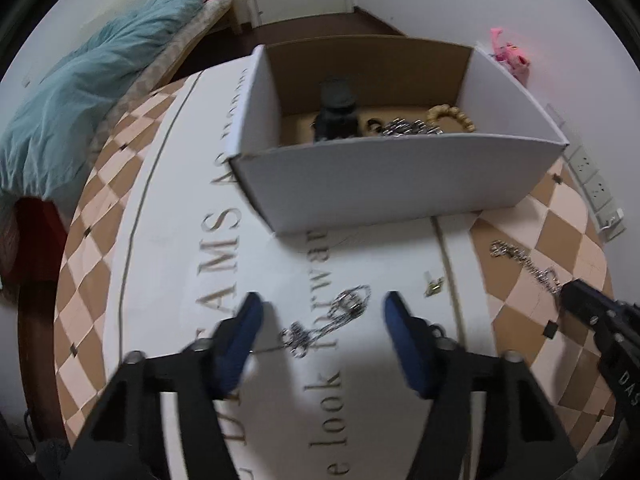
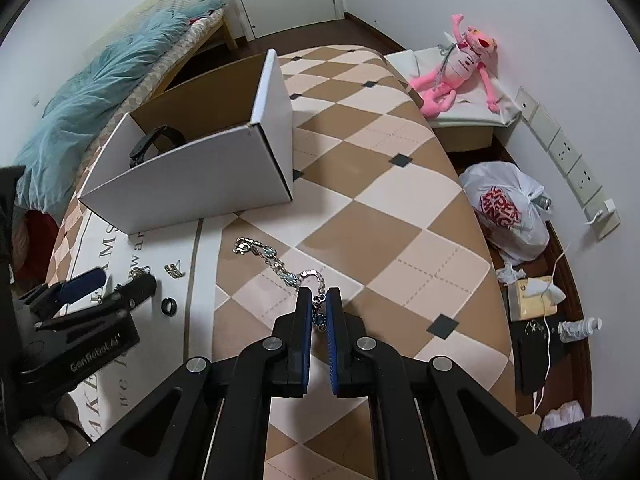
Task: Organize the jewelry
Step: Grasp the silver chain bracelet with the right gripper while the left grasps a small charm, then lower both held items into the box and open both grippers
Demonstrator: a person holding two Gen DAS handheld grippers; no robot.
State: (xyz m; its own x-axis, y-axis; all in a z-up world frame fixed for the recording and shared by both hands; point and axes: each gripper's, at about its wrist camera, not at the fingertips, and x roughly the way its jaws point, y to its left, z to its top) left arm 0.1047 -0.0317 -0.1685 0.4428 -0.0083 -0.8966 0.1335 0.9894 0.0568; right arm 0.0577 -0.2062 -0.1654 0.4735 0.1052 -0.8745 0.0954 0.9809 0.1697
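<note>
A white cardboard box (image 1: pixel 400 184) stands on the checkered cloth and holds a black watch (image 1: pixel 336 114), a bead bracelet (image 1: pixel 452 116) and a chain. My left gripper (image 1: pixel 322 306) is open, its fingers either side of a silver necklace (image 1: pixel 332 320) on the white lettered patch. My right gripper (image 2: pixel 319 300) is shut on one end of a silver bracelet with blue stones (image 2: pixel 276 260); the rest of it trails flat on the cloth. The box (image 2: pixel 192 176) also shows in the right wrist view. A small gold earring (image 1: pixel 434 286) and a black ring (image 2: pixel 169 306) lie nearby.
A pink plush toy (image 2: pixel 460 72) lies on a cushion at the far right. A white plastic bag (image 2: pixel 508 212), a tissue box and cables are on the floor to the right. A bed with a teal blanket (image 2: pixel 100 92) is at the far left.
</note>
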